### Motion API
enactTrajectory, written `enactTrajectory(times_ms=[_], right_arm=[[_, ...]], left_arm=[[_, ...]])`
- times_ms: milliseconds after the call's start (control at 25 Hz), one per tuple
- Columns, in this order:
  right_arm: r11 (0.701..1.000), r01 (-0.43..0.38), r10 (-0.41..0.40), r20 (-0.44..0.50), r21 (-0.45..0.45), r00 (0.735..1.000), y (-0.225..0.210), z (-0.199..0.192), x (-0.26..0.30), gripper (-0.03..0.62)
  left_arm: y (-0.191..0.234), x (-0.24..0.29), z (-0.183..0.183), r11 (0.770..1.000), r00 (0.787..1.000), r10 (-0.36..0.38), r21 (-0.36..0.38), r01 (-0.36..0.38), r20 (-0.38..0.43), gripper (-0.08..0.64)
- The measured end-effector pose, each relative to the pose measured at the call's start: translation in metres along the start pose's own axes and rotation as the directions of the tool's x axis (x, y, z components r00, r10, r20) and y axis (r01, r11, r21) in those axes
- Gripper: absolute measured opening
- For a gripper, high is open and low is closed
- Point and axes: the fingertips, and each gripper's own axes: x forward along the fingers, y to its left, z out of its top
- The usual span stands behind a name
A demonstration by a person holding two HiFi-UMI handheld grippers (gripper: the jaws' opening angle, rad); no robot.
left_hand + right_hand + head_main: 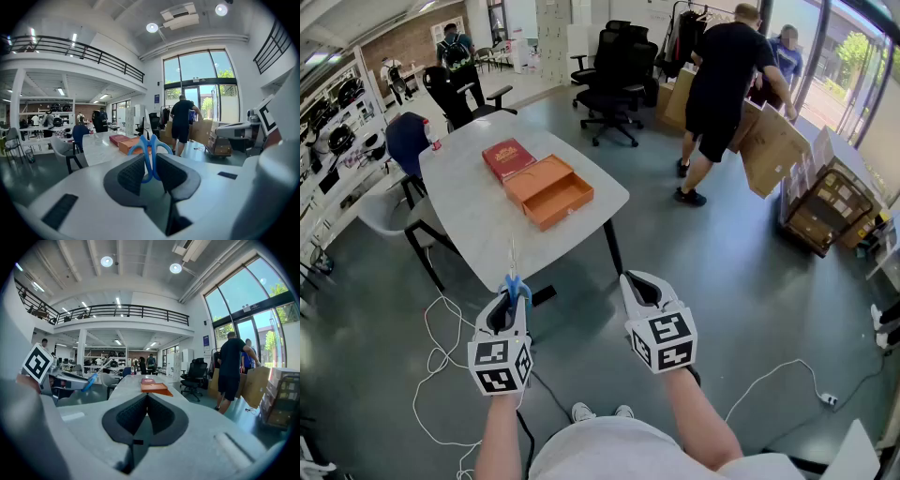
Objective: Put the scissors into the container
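Note:
My left gripper (513,298) is shut on blue-handled scissors (515,277), the blades pointing away toward the white table (478,220). In the left gripper view the blue handles (149,152) stick up between the dark pads (131,174). An orange open container (548,190) lies on the table's far half, well ahead of both grippers. My right gripper (638,284) hovers beside the left one, off the table's near corner, shut with nothing in it; its pads (131,417) meet in the right gripper view, where the orange container (153,387) shows ahead.
A red book (508,157) lies beyond the container. Grey chairs (389,216) stand left of the table, black office chairs (609,89) behind it. A person (717,89) carries cardboard at the right. White cables (441,347) trail on the floor below.

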Motion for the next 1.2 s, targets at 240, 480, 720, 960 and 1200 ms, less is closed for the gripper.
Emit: enactTrajectory(times_ms=[240, 480, 720, 960, 1200], right_arm=[[1.0, 0.008, -0.008, 0.0, 0.007, 1.0, 0.001, 0.005, 0.016, 0.005], [0.999, 0.033, -0.033, 0.001, 0.011, 0.999, 0.005, 0.008, 0.031, 0.006], [0.998, 0.06, -0.061, 0.009, 0.023, 0.998, -0.002, 0.012, 0.044, 0.006], [0.998, 0.057, -0.057, 0.008, 0.027, 0.998, -0.016, 0.01, 0.069, 0.005], [0.999, 0.019, -0.019, 0.006, 0.042, 1.0, -0.042, 0.007, 0.111, 0.006]], left_arm=[[0.013, 0.012, 0.006, 1.0, 1.0, -0.011, -0.002, 0.011, 0.005, 0.077], [0.032, 0.025, 0.009, 1.0, 1.0, -0.028, 0.002, 0.028, 0.009, 0.077], [0.048, 0.039, 0.011, 0.999, 0.999, -0.033, -0.001, 0.033, 0.008, 0.077], [0.06, 0.061, 0.009, 1.0, 1.0, -0.013, -0.011, 0.013, -0.004, 0.077], [0.063, 0.102, 0.01, 1.0, 1.0, 0.013, -0.024, -0.013, -0.027, 0.077]])
